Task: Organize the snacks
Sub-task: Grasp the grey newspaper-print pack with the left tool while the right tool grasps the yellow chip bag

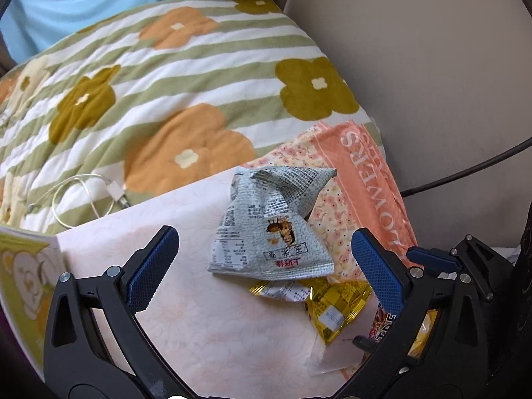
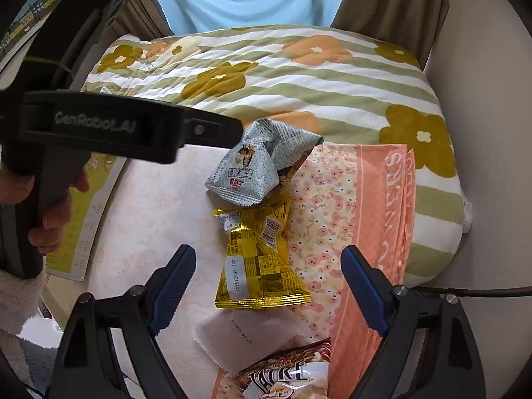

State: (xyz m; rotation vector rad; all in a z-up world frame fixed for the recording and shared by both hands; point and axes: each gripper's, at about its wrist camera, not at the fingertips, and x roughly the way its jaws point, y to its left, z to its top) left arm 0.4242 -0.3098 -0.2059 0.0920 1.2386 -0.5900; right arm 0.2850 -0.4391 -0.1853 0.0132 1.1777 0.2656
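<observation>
A grey newsprint-patterned snack packet (image 1: 269, 229) lies on the pale pink tabletop (image 1: 186, 299); it also shows in the right wrist view (image 2: 256, 166). Its near edge overlaps a gold snack packet (image 1: 329, 302) (image 2: 259, 266). A white sachet (image 2: 239, 335) and a brown "TAIKE" packet (image 2: 286, 375) lie nearer. My left gripper (image 1: 262, 266) is open and empty, its fingers either side of the grey packet. My right gripper (image 2: 269, 286) is open and empty, straddling the gold packet. The left gripper's body (image 2: 126, 126) shows at the left in the right wrist view.
A pink floral towel (image 2: 362, 219) lies under the packets' right side. A green-striped flowered quilt (image 1: 159, 99) lies behind the table. A white charging cable (image 1: 83, 196) rests on the quilt. A yellow-green booklet (image 1: 23, 282) lies at the left. A black cable (image 1: 465, 169) runs along the right.
</observation>
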